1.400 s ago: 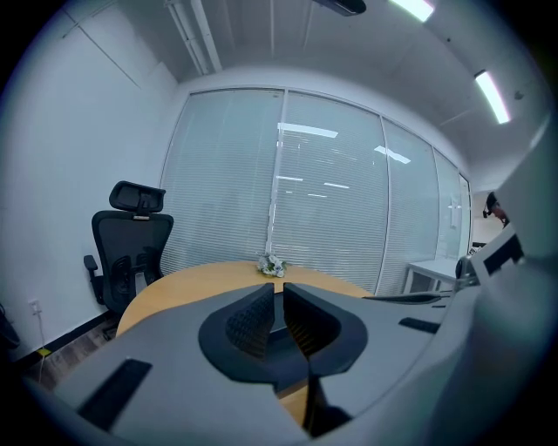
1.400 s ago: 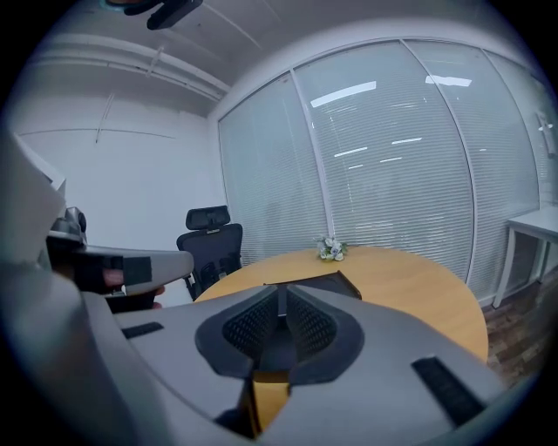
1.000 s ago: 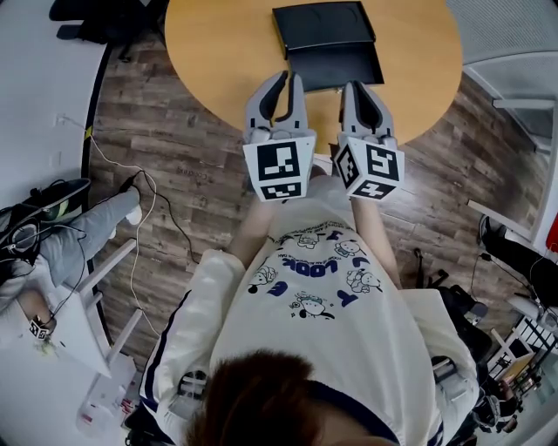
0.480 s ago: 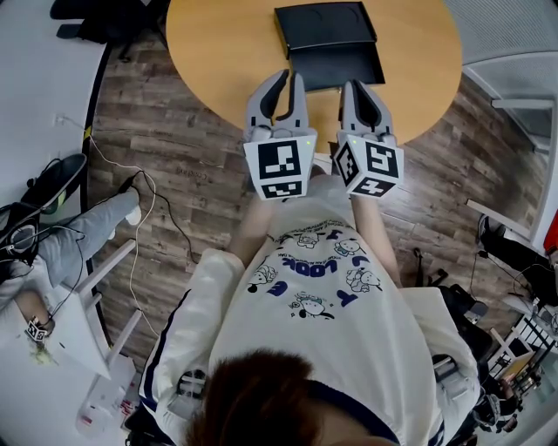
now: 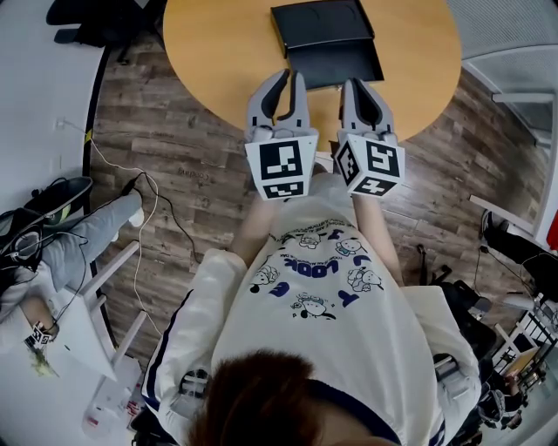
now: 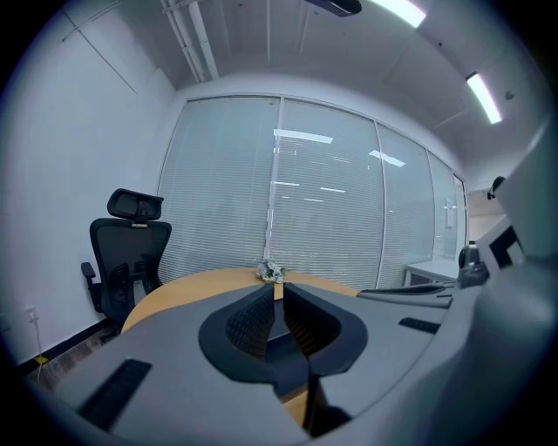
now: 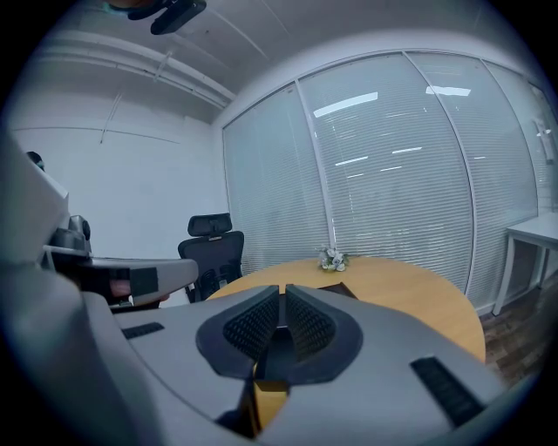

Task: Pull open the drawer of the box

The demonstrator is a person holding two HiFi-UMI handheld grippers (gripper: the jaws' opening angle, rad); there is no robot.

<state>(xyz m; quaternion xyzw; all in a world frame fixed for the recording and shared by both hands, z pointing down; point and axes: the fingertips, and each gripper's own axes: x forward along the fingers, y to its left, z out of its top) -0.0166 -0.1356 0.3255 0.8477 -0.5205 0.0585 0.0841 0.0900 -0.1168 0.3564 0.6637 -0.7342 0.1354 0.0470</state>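
A flat black box lies at the far side of the round wooden table. Its drawer stands pulled out toward me and looks empty. My left gripper hovers over the table's near edge, just left of the drawer front, shut with nothing between its jaws. My right gripper sits beside it, just below the drawer's right front corner, also shut on nothing. In the left gripper view the left gripper has its ribbed pads meeting; the right gripper looks the same in the right gripper view. Neither touches the box.
A small flower bunch sits at the table's far edge, also seen as the flower bunch. A black office chair stands left of the table. Cables trail over the wood floor, and a seated person's leg is at the left.
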